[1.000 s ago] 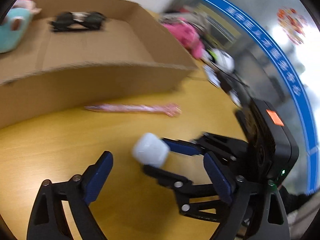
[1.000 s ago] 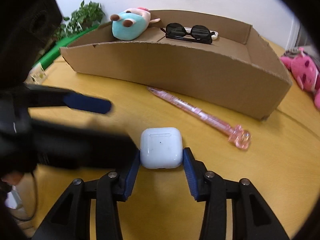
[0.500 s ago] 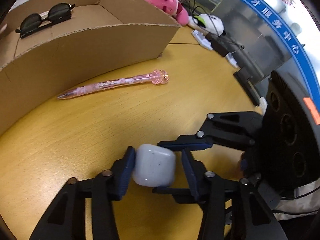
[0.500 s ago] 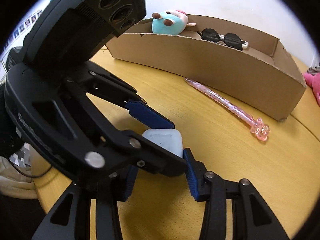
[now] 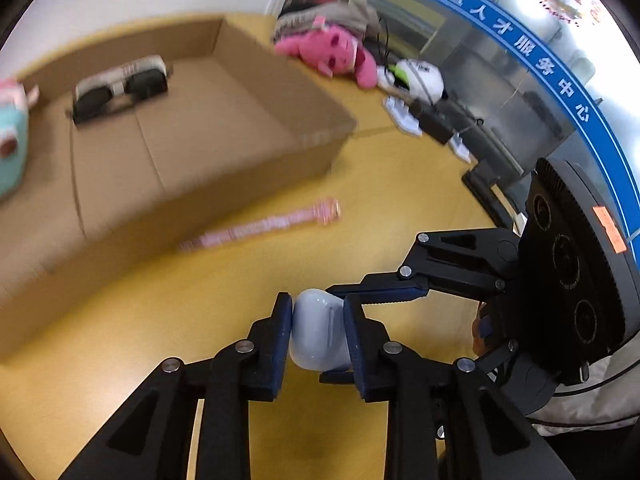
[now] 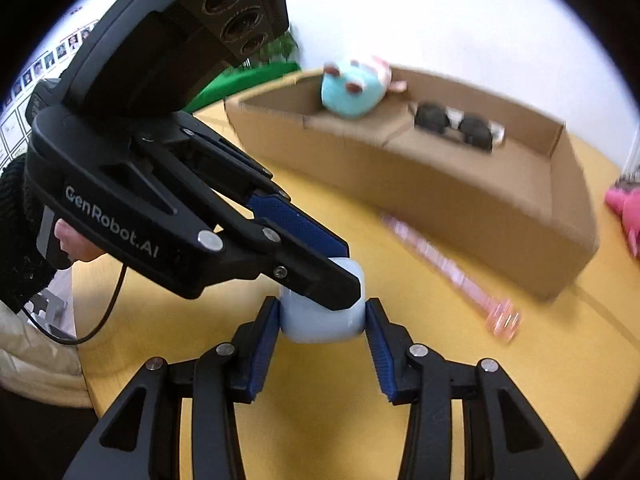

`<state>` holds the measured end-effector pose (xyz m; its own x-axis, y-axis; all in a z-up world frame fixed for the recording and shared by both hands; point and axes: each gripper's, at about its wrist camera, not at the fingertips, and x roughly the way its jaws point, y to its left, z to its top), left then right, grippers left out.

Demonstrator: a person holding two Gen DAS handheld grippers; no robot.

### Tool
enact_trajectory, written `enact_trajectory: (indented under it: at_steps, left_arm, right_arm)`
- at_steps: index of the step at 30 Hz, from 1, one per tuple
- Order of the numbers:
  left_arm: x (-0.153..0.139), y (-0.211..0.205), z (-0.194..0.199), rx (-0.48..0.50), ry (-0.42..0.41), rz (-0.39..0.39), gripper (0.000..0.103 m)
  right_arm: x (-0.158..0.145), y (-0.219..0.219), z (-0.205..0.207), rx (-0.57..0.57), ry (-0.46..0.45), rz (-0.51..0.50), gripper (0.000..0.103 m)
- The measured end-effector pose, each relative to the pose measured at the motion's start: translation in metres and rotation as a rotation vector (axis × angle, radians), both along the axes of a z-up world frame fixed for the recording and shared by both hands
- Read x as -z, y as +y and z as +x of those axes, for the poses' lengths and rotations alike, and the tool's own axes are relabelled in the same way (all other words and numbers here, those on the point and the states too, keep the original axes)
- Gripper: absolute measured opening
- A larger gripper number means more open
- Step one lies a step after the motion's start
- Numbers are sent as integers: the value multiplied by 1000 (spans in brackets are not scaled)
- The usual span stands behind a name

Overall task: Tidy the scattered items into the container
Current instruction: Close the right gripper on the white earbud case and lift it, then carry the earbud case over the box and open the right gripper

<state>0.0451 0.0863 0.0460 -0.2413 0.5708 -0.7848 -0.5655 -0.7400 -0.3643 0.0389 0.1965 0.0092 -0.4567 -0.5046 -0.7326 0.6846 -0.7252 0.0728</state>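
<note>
A white earbud case (image 5: 316, 340) hangs above the yellow table, gripped from two sides. My left gripper (image 5: 317, 308) has its blue pads against the case, and its jaws are closing on it. My right gripper (image 6: 322, 312) is shut on the same case (image 6: 316, 328), crossing the left one at an angle. A pink pen (image 5: 264, 226) (image 6: 444, 268) lies on the table in front of the cardboard box (image 5: 240, 184) (image 6: 480, 216). Inside the box are sunglasses (image 5: 120, 92) (image 6: 456, 124) and a teal plush (image 6: 352, 92).
A pink plush (image 5: 332, 52) lies on the table beyond the box's right end, with a white item and cables (image 5: 416, 80) near it. A hand in a dark sleeve (image 6: 24, 232) holds the left gripper. Green plants stand behind the box.
My left gripper came in wide open and closed its pads on the case that the right gripper held. Both grippers have since lifted the case off the table.
</note>
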Motion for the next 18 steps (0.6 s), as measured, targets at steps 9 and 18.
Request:
enact_trajectory:
  at_steps: [9,18]
  left_arm:
    - [-82,-29,-38,-15,161,-4,27]
    - [-127,-67,-86,-41,241,-9,27]
  right_arm:
    - [-74,-26,-37,-58,196,37,42]
    - [-122,-58,-86,-112,287,54,42]
